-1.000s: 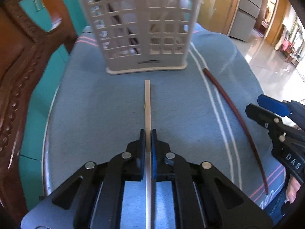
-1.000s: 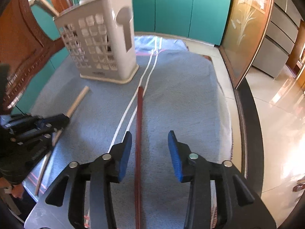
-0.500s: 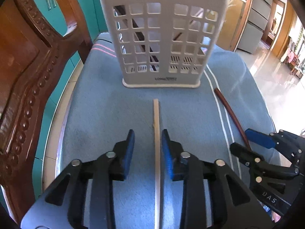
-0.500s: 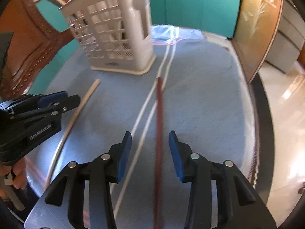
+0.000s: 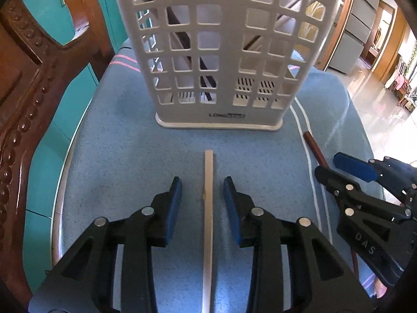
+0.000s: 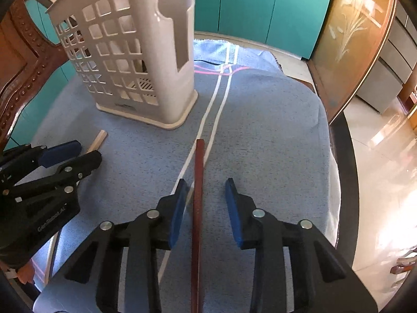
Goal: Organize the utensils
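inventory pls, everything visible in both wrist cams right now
Slotted plastic utensil caddy: 1, off-white, upright at the far end of the cloth; dark utensils show through its grid.
Light wooden chopstick: 1, pale tan, flat on the cloth, between the left gripper's fingers.
Dark wooden chopstick: 1, reddish brown, flat on the cloth beside the white stripes, between the right gripper's fingers.
Woven table cloth: 1, blue with white and pink stripes, covers the table.
Carved wooden chair: 1, brown, left of the table.
Cabinet doors: several, teal, behind the table.
Left gripper: 1, black with blue pads, open.
Right gripper: 1, black with blue pads, open.
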A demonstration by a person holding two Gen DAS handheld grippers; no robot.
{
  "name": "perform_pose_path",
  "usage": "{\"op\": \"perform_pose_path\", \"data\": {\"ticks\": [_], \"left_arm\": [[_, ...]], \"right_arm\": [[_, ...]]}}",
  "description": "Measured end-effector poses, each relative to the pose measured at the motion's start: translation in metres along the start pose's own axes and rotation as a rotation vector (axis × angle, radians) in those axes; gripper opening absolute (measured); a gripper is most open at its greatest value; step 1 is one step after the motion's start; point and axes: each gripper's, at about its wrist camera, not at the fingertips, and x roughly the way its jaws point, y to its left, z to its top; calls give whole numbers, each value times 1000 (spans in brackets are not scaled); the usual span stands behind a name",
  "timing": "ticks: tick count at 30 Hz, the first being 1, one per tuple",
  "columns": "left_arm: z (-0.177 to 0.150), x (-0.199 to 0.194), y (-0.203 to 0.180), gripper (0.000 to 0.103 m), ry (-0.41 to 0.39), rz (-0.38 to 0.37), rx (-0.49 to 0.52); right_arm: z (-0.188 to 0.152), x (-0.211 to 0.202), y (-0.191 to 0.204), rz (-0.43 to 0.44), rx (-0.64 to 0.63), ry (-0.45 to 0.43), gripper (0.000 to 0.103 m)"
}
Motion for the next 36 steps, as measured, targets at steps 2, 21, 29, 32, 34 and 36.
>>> {"op": "perform_pose_path", "data": {"ticks": [2,21,29,32,34,36], "left_arm": [[4,1,3,36,-2,2,1],[-3,-3,-10,19,-19,7,30],[-5,-10,-16,8,-51,12,22],[-3,-26,-10,8,-102,26,5],[-2,-40,-7,8,-149,31,-6],[-2,-55,-6,8,-195,32,-11]], "right_arm": [[-1,0,0,1,0,-1,30],[-11,-10,3,31,-7,-24,7],[-22,-24,-6,71,31,-70,7],[-26,-41,-10,61,36,-123,7],[-27,-57,-13,67,40,-167,7],[-28,-74,-14,77,35,-218,7]]}}
